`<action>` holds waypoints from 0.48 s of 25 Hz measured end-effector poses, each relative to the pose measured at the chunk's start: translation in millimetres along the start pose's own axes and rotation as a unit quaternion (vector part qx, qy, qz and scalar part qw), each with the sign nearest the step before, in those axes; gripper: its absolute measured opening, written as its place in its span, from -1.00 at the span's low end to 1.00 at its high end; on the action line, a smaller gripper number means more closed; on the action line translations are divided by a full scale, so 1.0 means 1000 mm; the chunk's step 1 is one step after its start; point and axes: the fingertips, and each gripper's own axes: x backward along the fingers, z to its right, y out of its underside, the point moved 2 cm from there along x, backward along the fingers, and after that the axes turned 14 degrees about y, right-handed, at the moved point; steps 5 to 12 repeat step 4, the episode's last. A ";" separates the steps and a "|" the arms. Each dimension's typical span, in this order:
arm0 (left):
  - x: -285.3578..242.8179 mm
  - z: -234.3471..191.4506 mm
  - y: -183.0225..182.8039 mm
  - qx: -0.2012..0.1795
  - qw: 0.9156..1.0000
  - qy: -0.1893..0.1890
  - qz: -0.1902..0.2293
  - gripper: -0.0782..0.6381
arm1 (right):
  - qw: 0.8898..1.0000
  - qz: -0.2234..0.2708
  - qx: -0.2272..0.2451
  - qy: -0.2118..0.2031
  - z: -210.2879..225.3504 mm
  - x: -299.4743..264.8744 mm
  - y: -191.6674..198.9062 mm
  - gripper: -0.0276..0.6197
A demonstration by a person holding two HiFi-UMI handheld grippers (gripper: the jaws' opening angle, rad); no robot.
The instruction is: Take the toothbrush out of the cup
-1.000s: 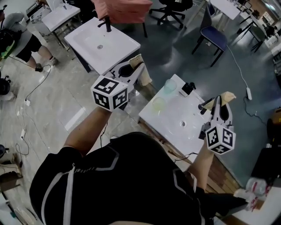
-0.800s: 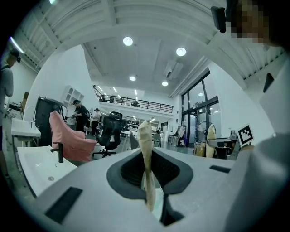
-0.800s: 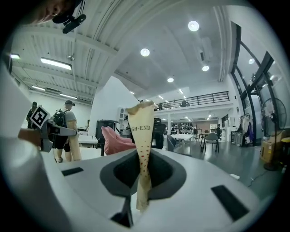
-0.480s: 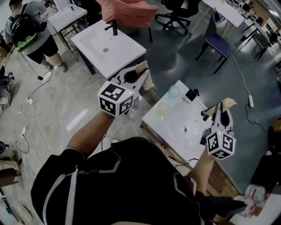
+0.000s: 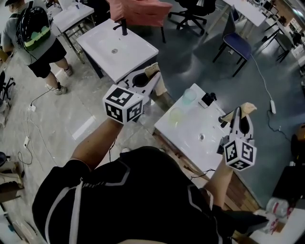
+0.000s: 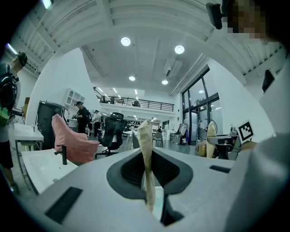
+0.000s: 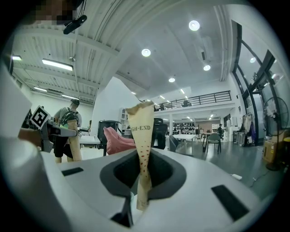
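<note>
- My left gripper [image 5: 153,72] is clenched: in the left gripper view its two tan pads [image 6: 146,149] meet in one upright strip, with nothing between them.
- My right gripper [image 5: 245,109] is likewise clenched and empty: in the right gripper view its pads [image 7: 141,131] are pressed flat together.
- Reference point: the white basin [image 5: 183,134] in front of me.
- The left gripper is held off the basin's left edge, over the floor. It points away from me and is well apart from both cups.
- The right gripper is held at the basin's right edge, pointing away from me, also apart from the cups.
- A blue cup [image 5: 189,96] stands upright at the basin's far corner.
- A green cup [image 5: 176,115] stands upright just beside the blue cup, on the nearer side, along the basin's left edge.
- Toothbrush: I cannot make it out in any view, so which cup holds it, its long axis and its heading cannot be read. Both cups appear only as small translucent shapes in the head view.
- Beyond the basin's left side stands a second sink [image 5: 116,47] with a pink cloth [image 5: 138,10] at its far end.
- Further left of that sink stands a person [image 5: 31,35] with a backpack.
- A blue chair [image 5: 236,45] stands beyond the basin's far right.
</note>
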 end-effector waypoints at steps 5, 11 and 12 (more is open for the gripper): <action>0.000 0.003 0.001 -0.004 1.000 0.003 0.000 -0.70 | 1.000 0.003 -0.003 -0.004 0.000 0.001 0.001 -0.81; 0.000 0.003 0.001 -0.004 1.000 0.003 0.000 -0.70 | 1.000 0.003 -0.003 -0.004 0.000 0.001 0.001 -0.81; 0.000 0.003 0.001 -0.004 1.000 0.003 0.000 -0.70 | 1.000 0.003 -0.003 -0.004 0.000 0.001 0.001 -0.81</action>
